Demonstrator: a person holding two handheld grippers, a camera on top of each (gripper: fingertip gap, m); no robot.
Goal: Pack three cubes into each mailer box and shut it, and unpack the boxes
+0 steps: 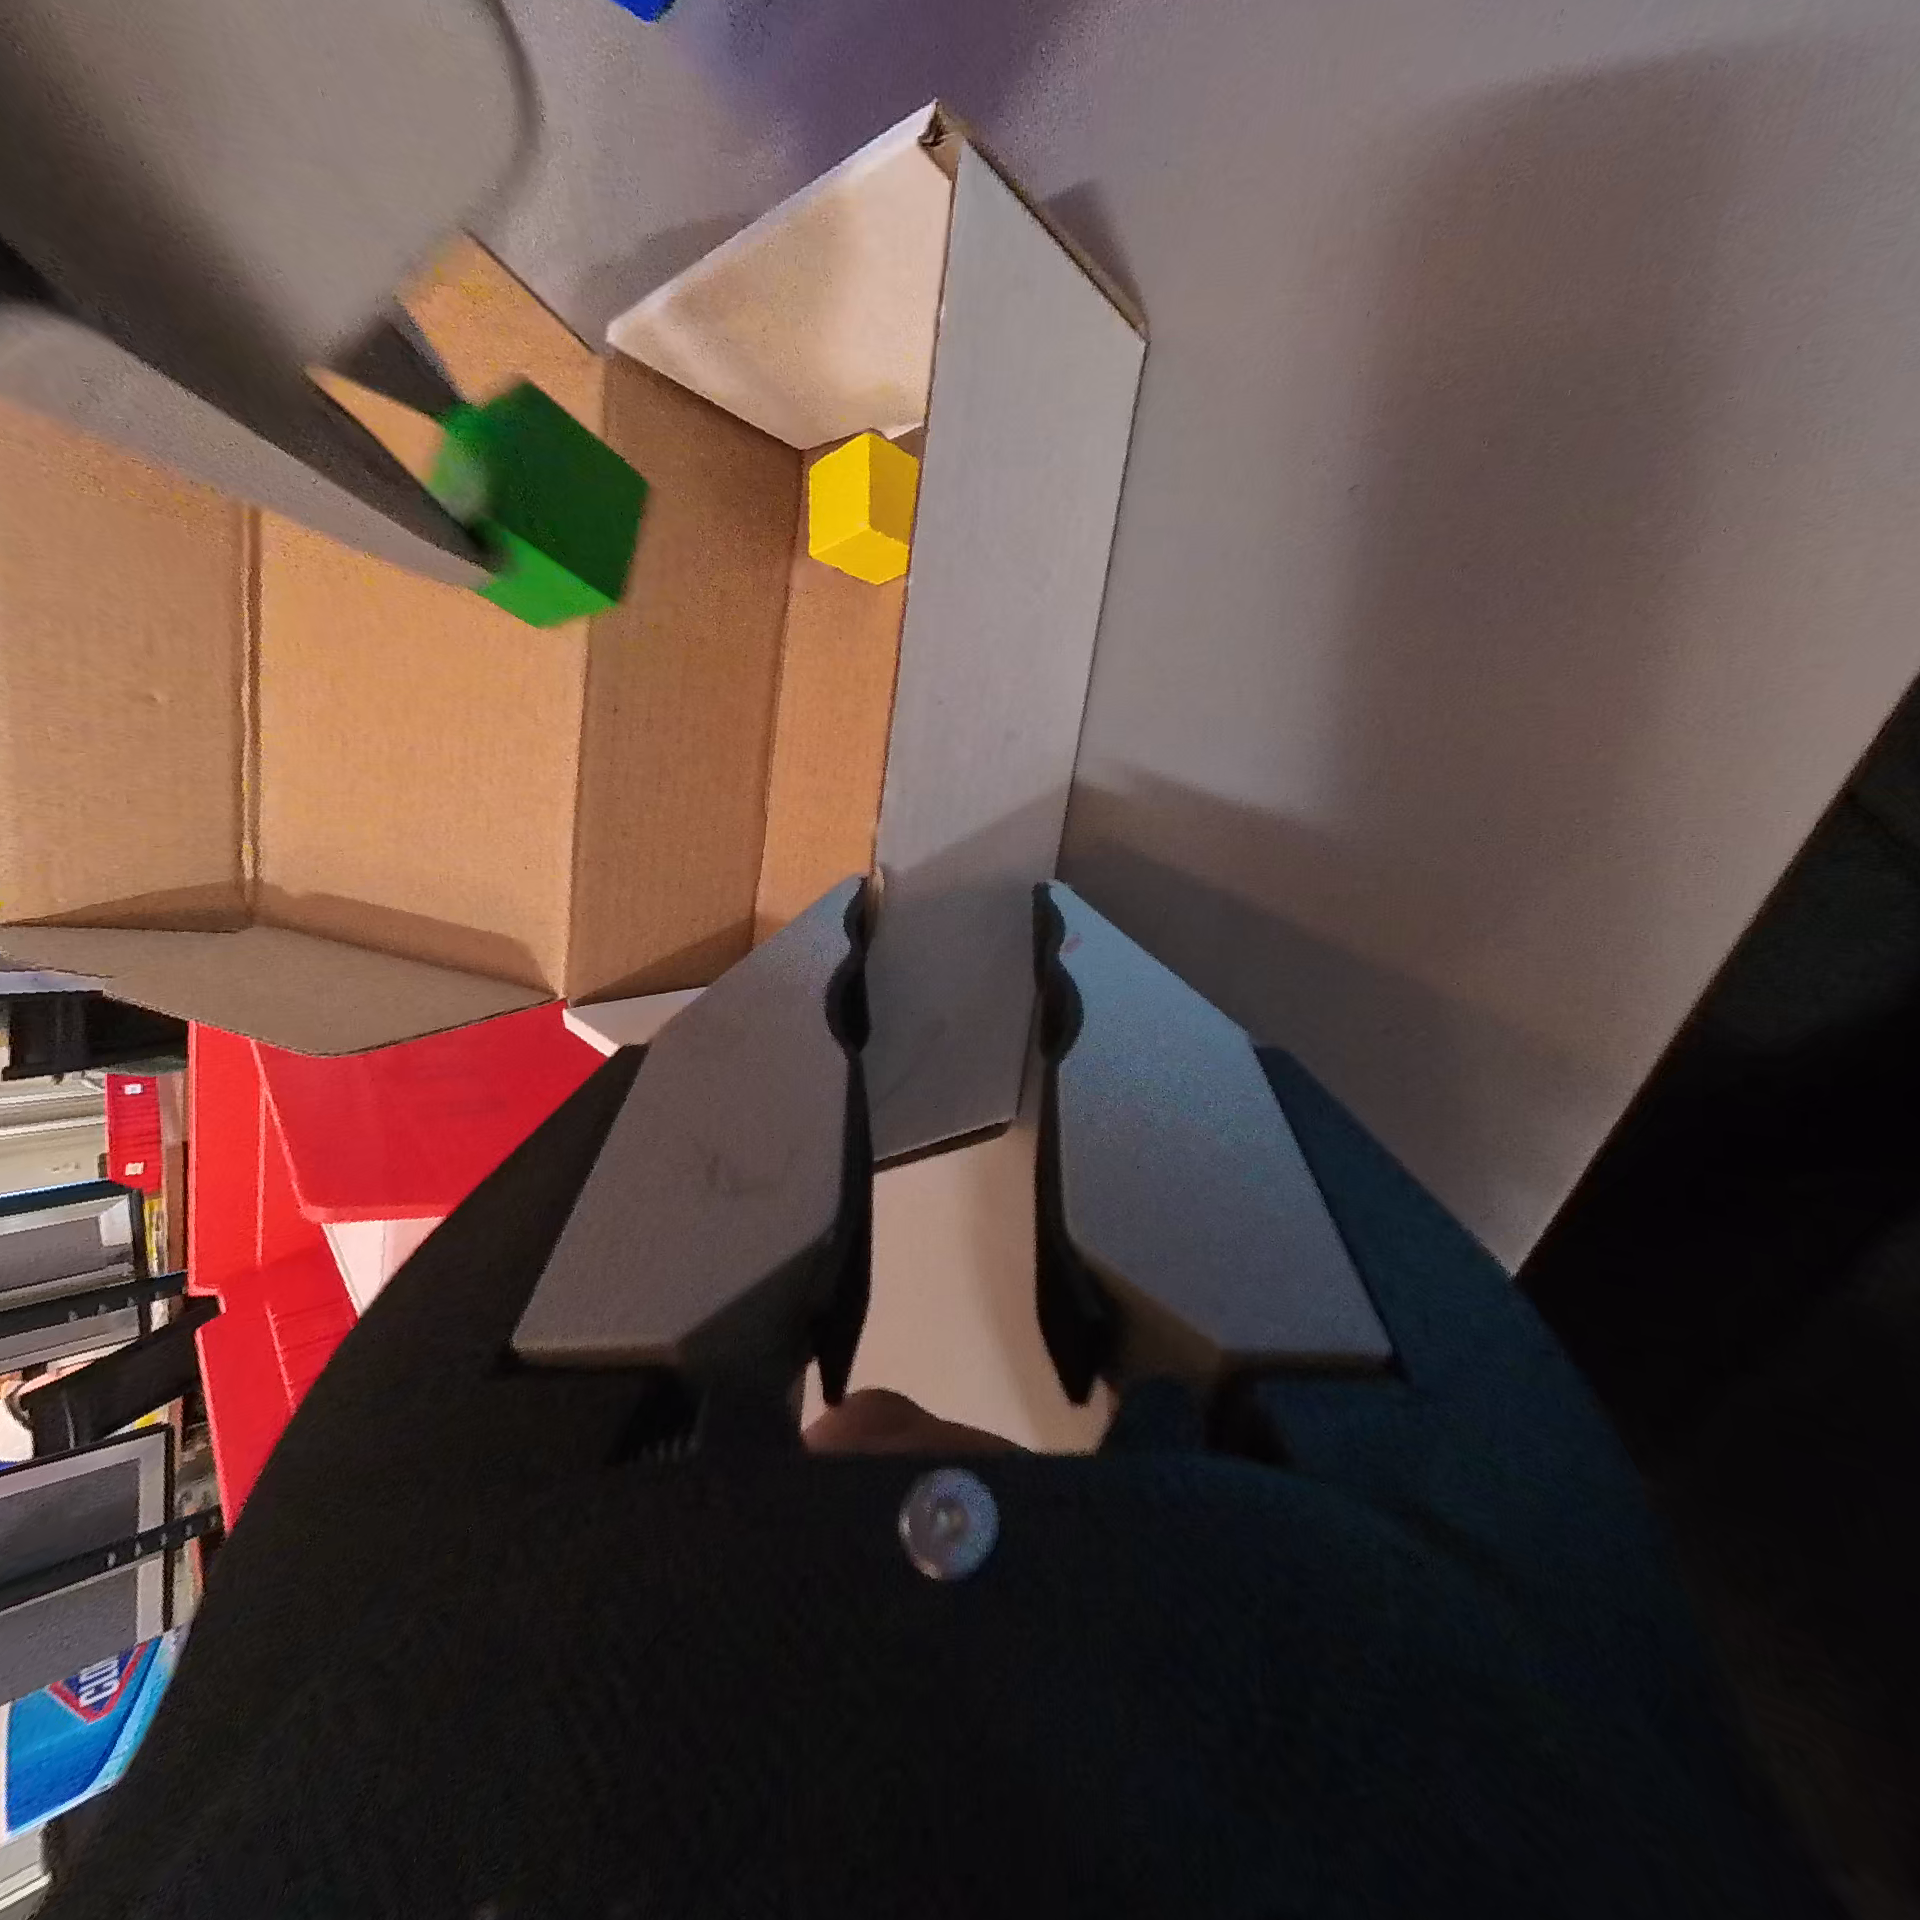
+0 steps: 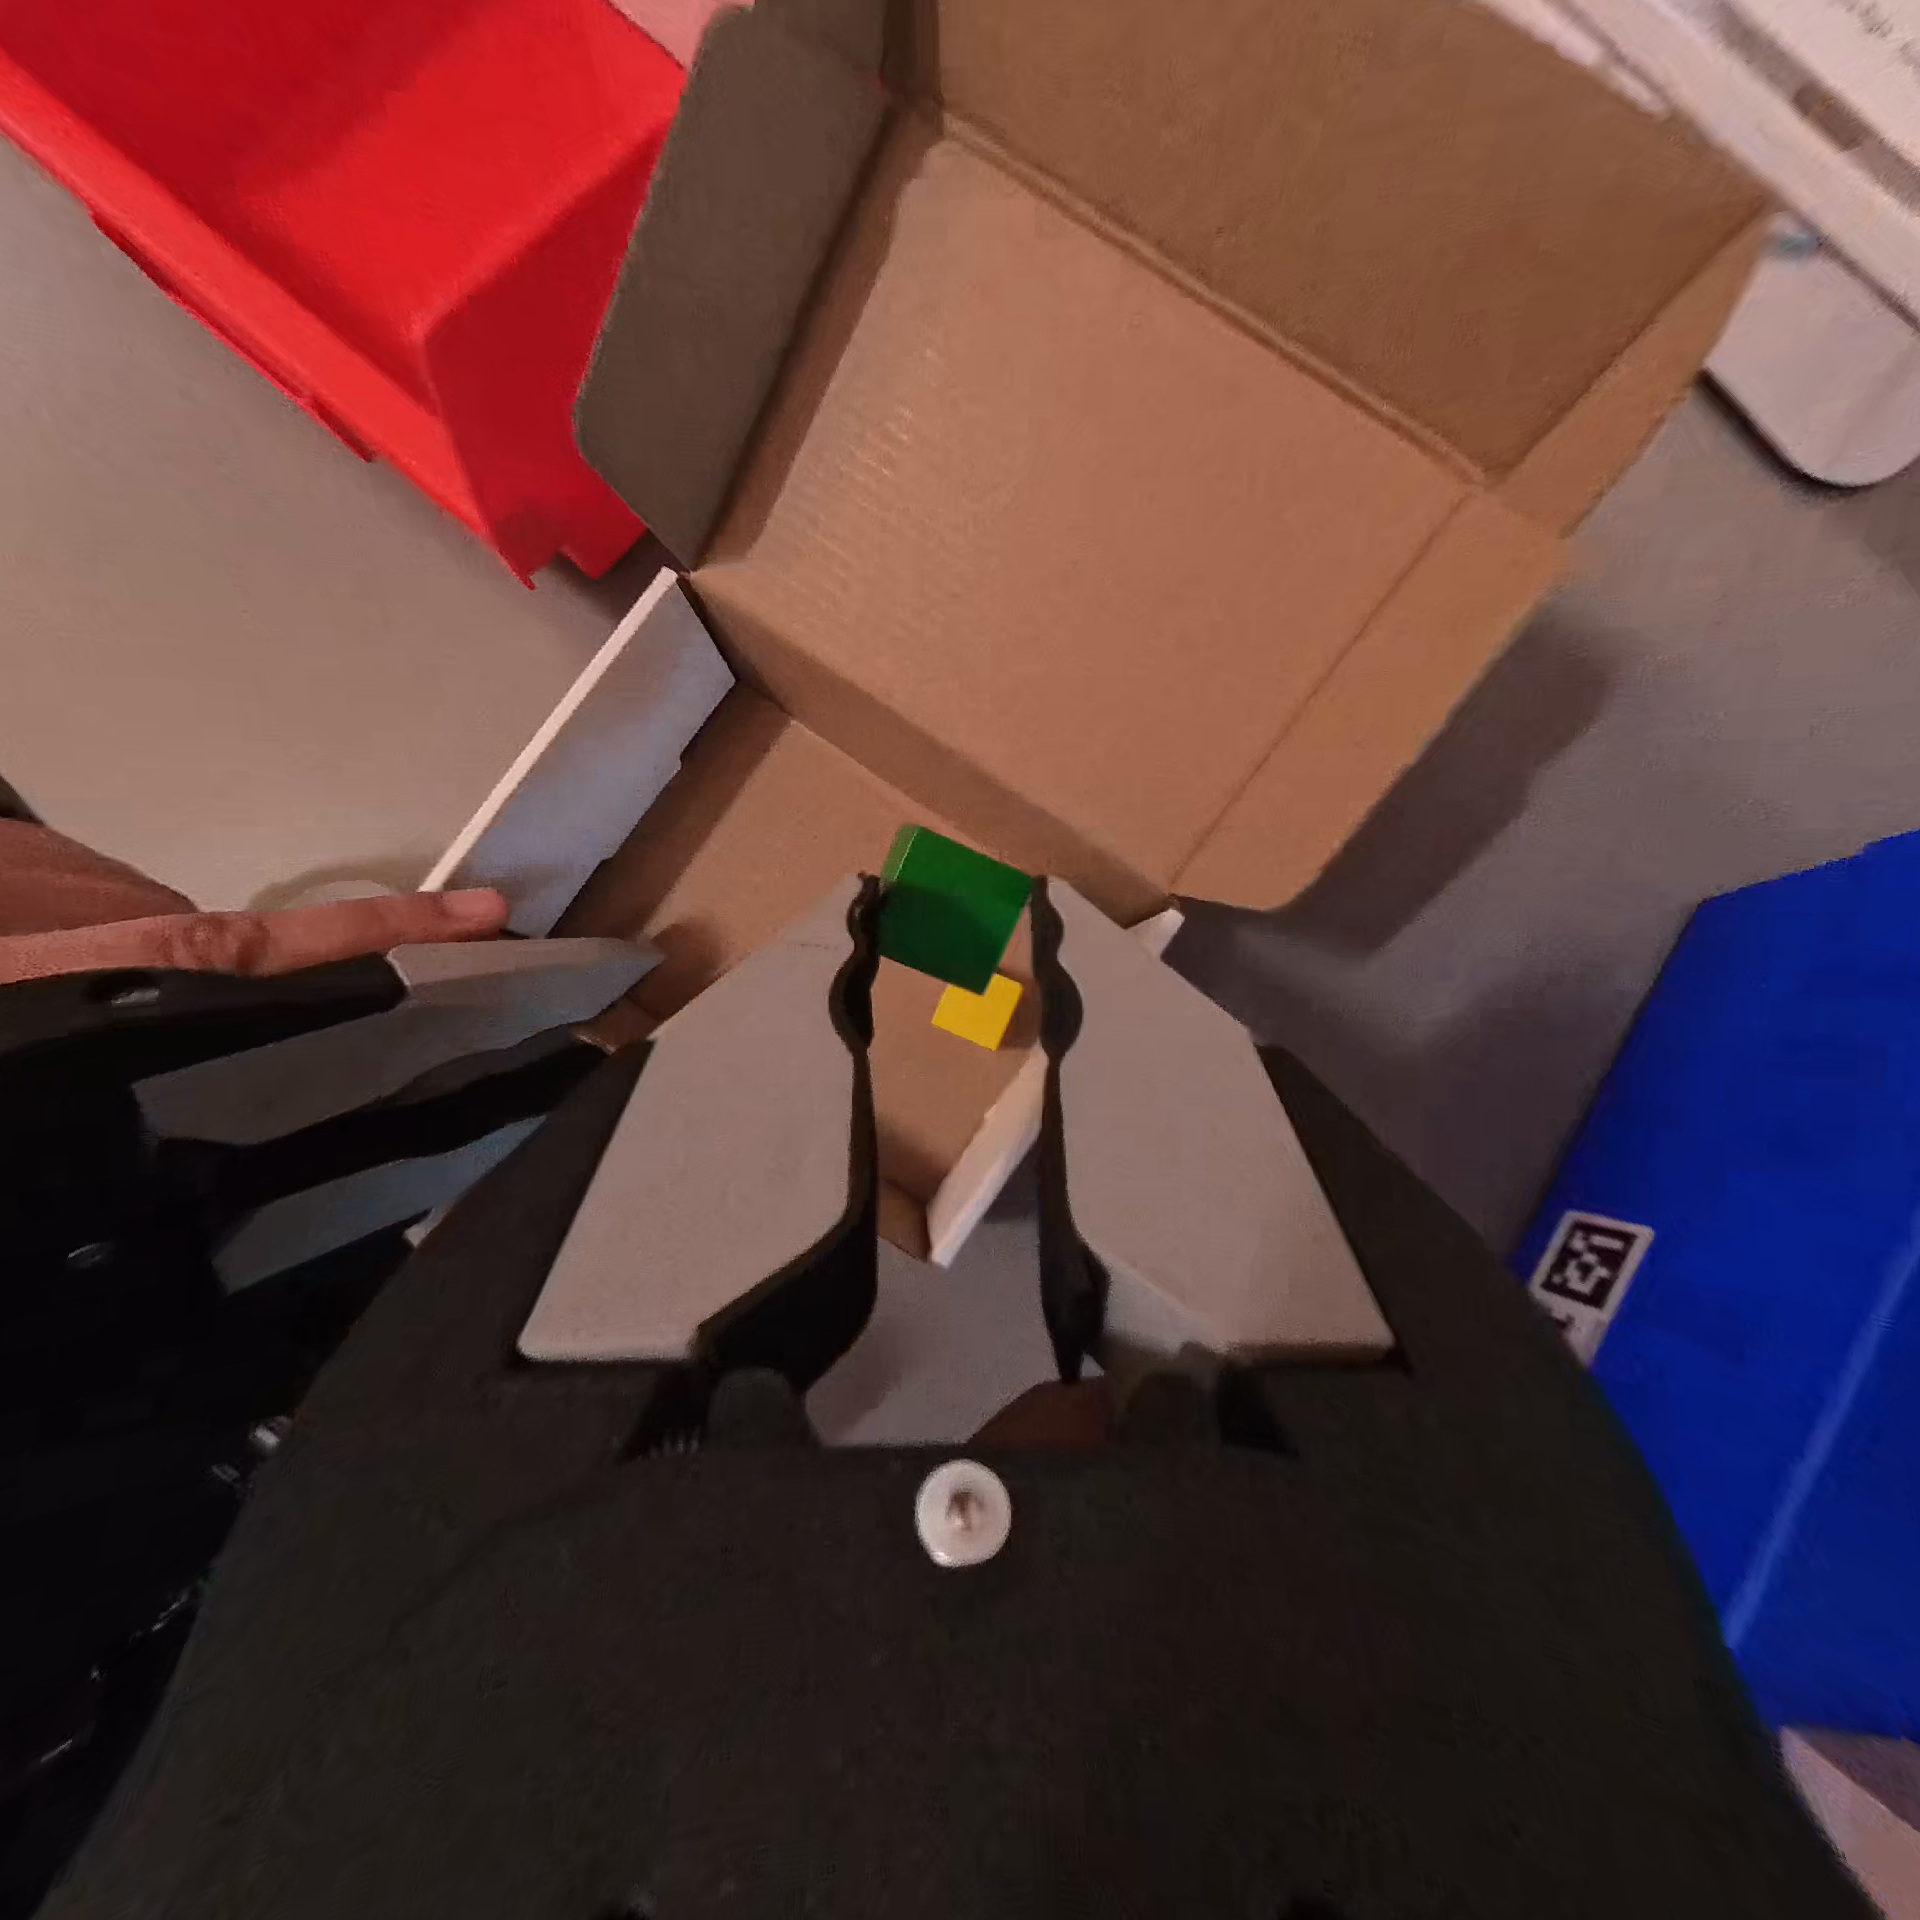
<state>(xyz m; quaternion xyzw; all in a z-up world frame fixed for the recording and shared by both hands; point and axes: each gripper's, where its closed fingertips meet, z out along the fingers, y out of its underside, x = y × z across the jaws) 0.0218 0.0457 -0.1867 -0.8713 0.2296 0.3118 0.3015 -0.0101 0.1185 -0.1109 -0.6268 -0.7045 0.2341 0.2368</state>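
Observation:
An open mailer box, white outside and brown inside, lies on the grey table with its lid folded back. A yellow cube sits inside it by a wall, and also shows in the left wrist view. My right gripper is shut on a green cube and holds it above the box's inside, just over the yellow cube. In the left wrist view the green cube shows blurred at the right gripper's fingers. My left gripper is open and straddles the box's upright white wall.
A red bin stands beyond the box on the left, and a blue bin with a square marker tag stands on the right. A white object lies at the far right. A person's finger rests beside the left gripper.

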